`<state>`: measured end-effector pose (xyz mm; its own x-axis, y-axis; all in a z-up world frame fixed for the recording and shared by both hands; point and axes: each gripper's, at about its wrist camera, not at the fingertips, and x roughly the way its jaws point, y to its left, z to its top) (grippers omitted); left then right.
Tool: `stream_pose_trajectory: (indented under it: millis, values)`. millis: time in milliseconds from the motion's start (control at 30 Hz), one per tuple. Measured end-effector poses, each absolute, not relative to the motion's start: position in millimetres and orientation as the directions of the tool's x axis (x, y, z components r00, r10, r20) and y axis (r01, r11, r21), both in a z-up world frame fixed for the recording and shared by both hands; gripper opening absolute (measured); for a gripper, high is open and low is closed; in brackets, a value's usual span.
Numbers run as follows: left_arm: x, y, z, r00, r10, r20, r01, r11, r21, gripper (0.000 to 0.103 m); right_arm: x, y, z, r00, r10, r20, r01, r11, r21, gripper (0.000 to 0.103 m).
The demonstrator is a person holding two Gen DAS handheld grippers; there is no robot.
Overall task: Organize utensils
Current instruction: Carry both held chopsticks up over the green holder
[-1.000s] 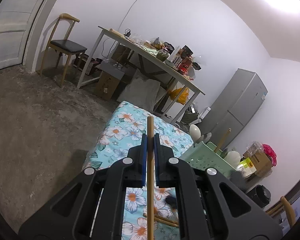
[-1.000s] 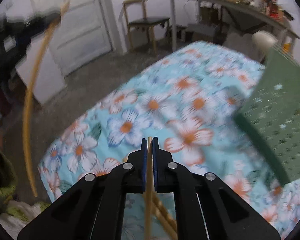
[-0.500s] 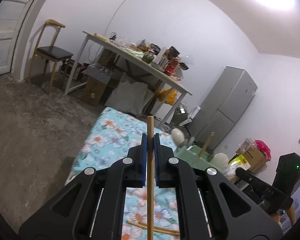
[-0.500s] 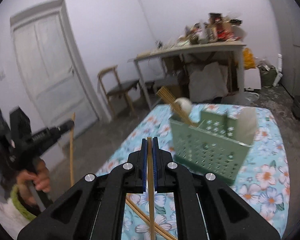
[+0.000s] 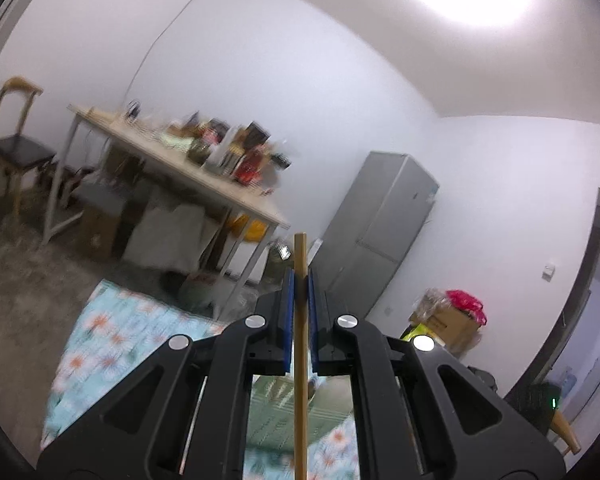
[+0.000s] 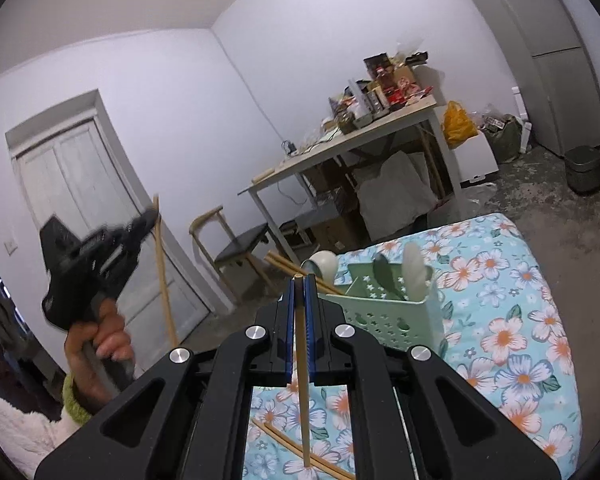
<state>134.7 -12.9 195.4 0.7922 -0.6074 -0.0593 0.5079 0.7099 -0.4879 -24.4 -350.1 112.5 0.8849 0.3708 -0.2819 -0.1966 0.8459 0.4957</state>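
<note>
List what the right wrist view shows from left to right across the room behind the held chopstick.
Hand gripping the black left claw → white panelled double door → wooden chair with dark seat → pale green perforated utensil basket → yellow plastic bag → dark round bin.

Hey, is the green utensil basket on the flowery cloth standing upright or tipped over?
Upright. The pale green perforated plastic basket stands with its open top upward on the floral tablecloth, wooden chopsticks and spoons sticking out.
</note>
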Motion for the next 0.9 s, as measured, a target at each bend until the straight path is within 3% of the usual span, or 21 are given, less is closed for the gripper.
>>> stream_pose_trajectory:
  millis: [233, 567, 900]
  values:
    - [176, -85, 218, 0.822, -0.569, 0.035, 0.515, 0.716, -0.472, 0.005, -31, -371, 108, 0.901, 0.346, -0.263, -0.169, 0.837, 0.520, 0.005]
    - [228, -157, 181, 0.939, -0.340, -0.049, 0.280, 0.841, -0.463, 0.005, -36, -392, 96, 0.907, 0.334, -0.256, -0.147, 0.821, 0.552, 0.005]
    - [225, -192, 156, 0.959, -0.274, -0.070, 0.239, 0.919, -0.314, 0.005, -46, -409, 87, 0.916, 0.319, -0.245, -0.127, 0.807, 0.577, 0.005]
